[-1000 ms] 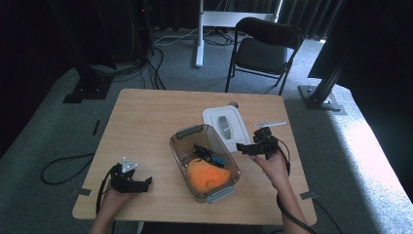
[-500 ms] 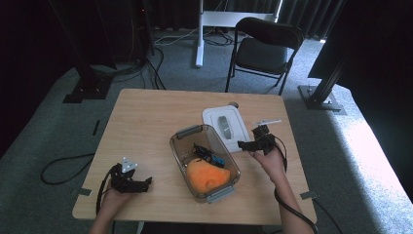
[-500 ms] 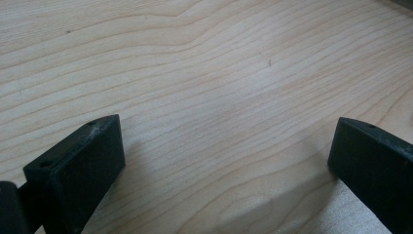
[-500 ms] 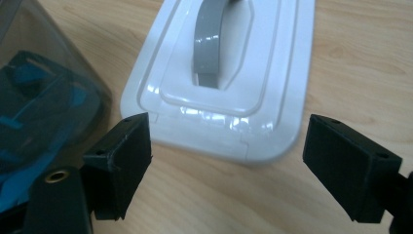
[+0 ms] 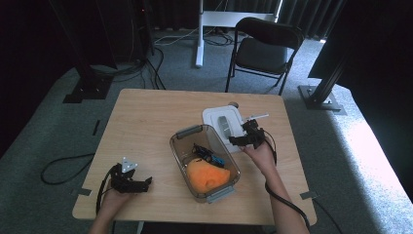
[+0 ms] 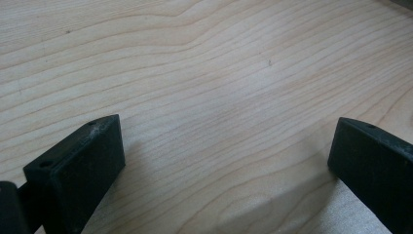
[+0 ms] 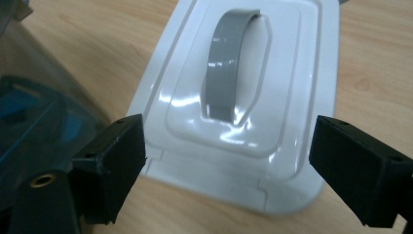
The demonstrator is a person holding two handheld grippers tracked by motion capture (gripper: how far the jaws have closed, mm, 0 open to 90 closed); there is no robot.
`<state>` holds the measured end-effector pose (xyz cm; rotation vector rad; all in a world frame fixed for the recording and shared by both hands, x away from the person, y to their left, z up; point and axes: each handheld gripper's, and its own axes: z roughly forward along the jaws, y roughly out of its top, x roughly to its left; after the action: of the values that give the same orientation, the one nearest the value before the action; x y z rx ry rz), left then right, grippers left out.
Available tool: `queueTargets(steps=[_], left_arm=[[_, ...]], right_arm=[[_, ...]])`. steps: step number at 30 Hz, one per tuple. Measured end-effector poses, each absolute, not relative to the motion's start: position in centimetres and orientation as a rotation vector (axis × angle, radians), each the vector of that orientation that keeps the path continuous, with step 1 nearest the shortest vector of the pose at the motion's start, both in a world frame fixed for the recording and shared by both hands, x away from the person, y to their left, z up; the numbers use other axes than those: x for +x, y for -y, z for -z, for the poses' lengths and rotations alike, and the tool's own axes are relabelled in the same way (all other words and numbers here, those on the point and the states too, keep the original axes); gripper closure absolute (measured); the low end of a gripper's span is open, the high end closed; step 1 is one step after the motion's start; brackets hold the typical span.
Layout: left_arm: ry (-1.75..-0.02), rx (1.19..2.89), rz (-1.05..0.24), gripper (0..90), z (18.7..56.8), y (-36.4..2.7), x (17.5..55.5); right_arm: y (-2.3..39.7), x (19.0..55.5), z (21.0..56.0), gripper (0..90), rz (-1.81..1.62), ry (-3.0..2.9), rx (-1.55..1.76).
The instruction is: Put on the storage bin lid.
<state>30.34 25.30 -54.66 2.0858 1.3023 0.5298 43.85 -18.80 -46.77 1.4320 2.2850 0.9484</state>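
A clear storage box with grey latches sits mid-table, holding an orange soft thing and a dark blue-and-black item. Its white lid with a grey handle lies flat just behind and to the right of the box. My right gripper hovers open over the lid's near end; in the right gripper view the jaws straddle the lid, and the box wall is at the left. My left gripper rests open near the front left of the table, over bare wood.
The wooden table has free room at its back left. A black folding chair stands beyond the far edge, with dark stands and cables on the carpet around it.
My right gripper has moved a little back and left, closer over the lid's near end. The left gripper has stayed put.
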Motion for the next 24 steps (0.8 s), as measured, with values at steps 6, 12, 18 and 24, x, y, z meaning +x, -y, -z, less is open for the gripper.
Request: queueTargets(steps=[6, 12, 18, 24], left_arm=[[-1.302, 2.085, -0.53, 0.4, 54.7, -25.3, 30.3], [-1.302, 2.086, -0.53, 0.4, 54.7, -25.3, 30.3], [-1.302, 2.086, -0.53, 0.4, 54.7, -25.3, 30.3], [-1.302, 2.086, -0.53, 0.4, 54.7, -25.3, 30.3]], right_arm=[[17.8, 44.8, 47.4, 13.2, -0.945, -2.302, 1.432], [17.2, 45.8, 48.1, 14.3, -0.938, -2.311, 1.444], [16.9, 46.6, 48.5, 15.7, -0.92, -2.293, 1.452], [16.4, 47.6, 49.3, 18.7, -0.884, -2.271, 1.455]])
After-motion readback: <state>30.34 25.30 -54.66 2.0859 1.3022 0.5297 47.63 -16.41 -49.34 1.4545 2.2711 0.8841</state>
